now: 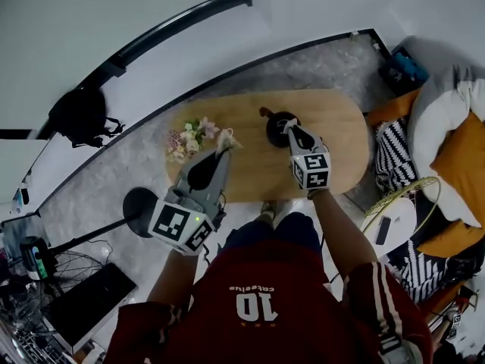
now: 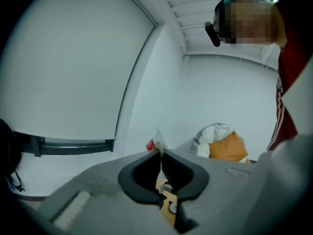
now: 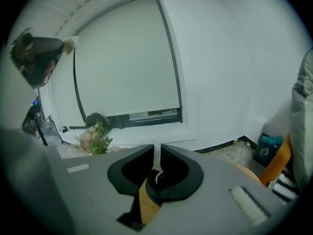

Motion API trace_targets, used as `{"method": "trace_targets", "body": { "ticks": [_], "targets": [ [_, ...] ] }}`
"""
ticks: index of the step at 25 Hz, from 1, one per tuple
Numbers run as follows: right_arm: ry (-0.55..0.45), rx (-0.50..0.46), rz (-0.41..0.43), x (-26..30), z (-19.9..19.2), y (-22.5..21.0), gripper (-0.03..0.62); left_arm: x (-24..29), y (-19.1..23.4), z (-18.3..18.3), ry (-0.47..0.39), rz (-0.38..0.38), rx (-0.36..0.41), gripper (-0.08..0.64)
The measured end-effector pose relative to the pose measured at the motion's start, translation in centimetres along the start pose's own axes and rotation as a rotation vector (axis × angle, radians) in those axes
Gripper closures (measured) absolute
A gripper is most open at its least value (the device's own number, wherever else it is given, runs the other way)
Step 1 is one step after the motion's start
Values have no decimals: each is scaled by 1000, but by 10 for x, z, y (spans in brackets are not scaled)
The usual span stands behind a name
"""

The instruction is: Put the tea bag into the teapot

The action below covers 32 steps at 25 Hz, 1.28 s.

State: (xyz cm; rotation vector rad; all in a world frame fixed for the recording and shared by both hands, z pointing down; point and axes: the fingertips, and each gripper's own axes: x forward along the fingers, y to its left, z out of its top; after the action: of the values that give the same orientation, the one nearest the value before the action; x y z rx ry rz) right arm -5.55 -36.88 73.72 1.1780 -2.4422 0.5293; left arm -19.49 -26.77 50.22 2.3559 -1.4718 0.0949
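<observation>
Between the jaws of my left gripper (image 2: 160,152) sits the tea bag (image 2: 156,141). The jaws are clenched on it, with a white paper corner and a red tag poking above the tips. In the head view the bag sits left of frame centre, held in the air over the wooden table (image 1: 341,146). It hangs between the flower bunch (image 1: 187,138) and the dark teapot (image 1: 276,130), apart from both. The right gripper (image 1: 292,130) has its tips at the teapot's rim, jaws nearly together on a thin pale strip; can't tell what the strip is.

Handling, my guess: the bag is very light, soft thin paper that tears if crushed or dragged over the rim. It won't slip from its own weight, but it can swing. The best hold is the top edge or tag, so the body hangs free and drops into the opening. The teapot looks rigid, heavier and probably breakable, so steady it and don't knock it.

Views:
- **Head view:** gives the layout, with both grippers, the table, the pot handle pointing upper left, and the gap from bag to pot. It doesn't show the pinch.
- **Left gripper view:** shows the pinch and the red tag. Only a scrap of table shows low between the jaws, with no clear pot.
- **Right gripper view:** looks past its jaws into the pot's mouth, which looks open. The flowers are at left. At upper left is a dark shape with a pale tip, likely my left gripper and the bag.
</observation>
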Motion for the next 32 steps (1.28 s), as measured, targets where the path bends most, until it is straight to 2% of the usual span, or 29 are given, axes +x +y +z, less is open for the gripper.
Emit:
{"method": "trace_targets", "body": {
  "ticks": [4,7,19,32],
  "targets": [
    [-8,-4,10,-2,3,2,505,-2,-3,0,0,-8,12,549],
    [-15,6,4,-10,9,1,491,-2,-4,4,-7,-12,7,549],
    [-65,-7,-13,-58,46,4,491,-2,-23,34,-63,-59,14,549],
    [-147,-27,50,-130,74,8,491,-21,-66,41,-96,-5,30,549]
  ]
}}
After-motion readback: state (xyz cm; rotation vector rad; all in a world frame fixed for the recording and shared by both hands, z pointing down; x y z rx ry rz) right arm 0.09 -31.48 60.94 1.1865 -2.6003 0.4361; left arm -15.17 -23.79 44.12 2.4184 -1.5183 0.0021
